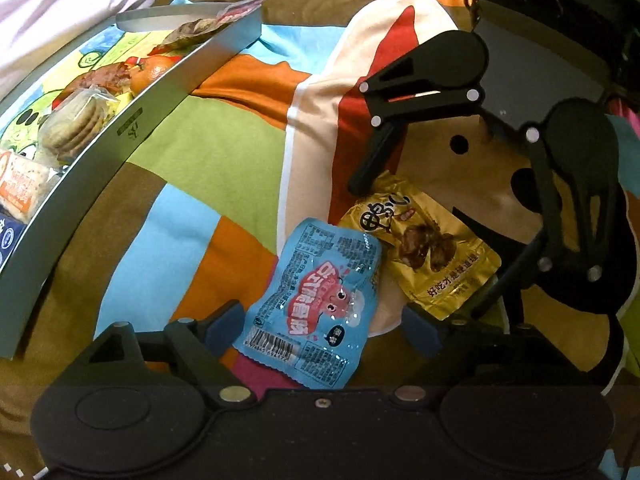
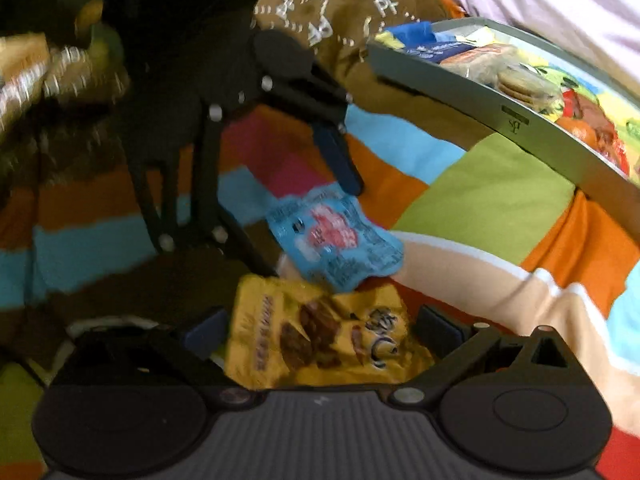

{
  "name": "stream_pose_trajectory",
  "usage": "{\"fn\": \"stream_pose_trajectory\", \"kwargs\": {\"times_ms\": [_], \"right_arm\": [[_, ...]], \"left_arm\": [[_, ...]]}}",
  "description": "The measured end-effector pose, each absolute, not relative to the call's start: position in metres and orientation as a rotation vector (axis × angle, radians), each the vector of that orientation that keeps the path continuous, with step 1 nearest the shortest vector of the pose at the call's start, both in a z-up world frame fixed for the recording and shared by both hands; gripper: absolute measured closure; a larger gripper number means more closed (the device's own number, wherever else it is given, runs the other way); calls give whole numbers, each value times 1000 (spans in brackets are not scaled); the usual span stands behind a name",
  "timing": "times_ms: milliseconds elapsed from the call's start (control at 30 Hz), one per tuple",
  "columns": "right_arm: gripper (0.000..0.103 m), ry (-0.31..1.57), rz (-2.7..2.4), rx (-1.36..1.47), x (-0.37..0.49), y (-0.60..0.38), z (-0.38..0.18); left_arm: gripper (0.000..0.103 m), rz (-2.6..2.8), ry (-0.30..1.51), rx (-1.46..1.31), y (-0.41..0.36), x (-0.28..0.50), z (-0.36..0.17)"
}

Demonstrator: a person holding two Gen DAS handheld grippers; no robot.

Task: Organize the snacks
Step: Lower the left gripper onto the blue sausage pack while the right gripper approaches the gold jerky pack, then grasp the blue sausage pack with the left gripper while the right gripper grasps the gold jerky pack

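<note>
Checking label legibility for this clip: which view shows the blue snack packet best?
The left wrist view: the blue snack packet lies sharp and nearly whole between the left claw fingers, print and barcode clear. The right wrist view shows it farther off, motion-blurred, overlapping the yellow snack packet.

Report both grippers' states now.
Left gripper: jaws open around the blue snack packet, not closed on it.
Right gripper: jaws open around the yellow snack packet, not closed on it.

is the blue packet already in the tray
No, the blue packet lies on the patchwork blanket, well apart from the tray of snacks.
</note>
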State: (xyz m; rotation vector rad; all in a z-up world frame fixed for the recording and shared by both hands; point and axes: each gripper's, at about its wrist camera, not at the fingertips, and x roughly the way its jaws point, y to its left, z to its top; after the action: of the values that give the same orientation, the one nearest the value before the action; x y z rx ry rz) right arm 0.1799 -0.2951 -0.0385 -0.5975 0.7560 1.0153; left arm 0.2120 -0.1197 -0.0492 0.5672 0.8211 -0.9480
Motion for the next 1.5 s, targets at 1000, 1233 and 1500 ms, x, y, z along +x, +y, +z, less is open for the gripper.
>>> {"fn": "stream_pose_trajectory", "kwargs": {"times_ms": [1000, 1233, 1500], "right_arm": [[0, 799, 749, -493, 131, -290, -53], [0, 780, 736, -477, 127, -295, -52], [0, 764, 746, -446, 121, -302, -50]], "left_arm": [[33, -619, 876, 301, -110, 170, -57], [16, -588, 887, 305, -116, 178, -58], [5, -563, 880, 294, -126, 188, -63]]}}
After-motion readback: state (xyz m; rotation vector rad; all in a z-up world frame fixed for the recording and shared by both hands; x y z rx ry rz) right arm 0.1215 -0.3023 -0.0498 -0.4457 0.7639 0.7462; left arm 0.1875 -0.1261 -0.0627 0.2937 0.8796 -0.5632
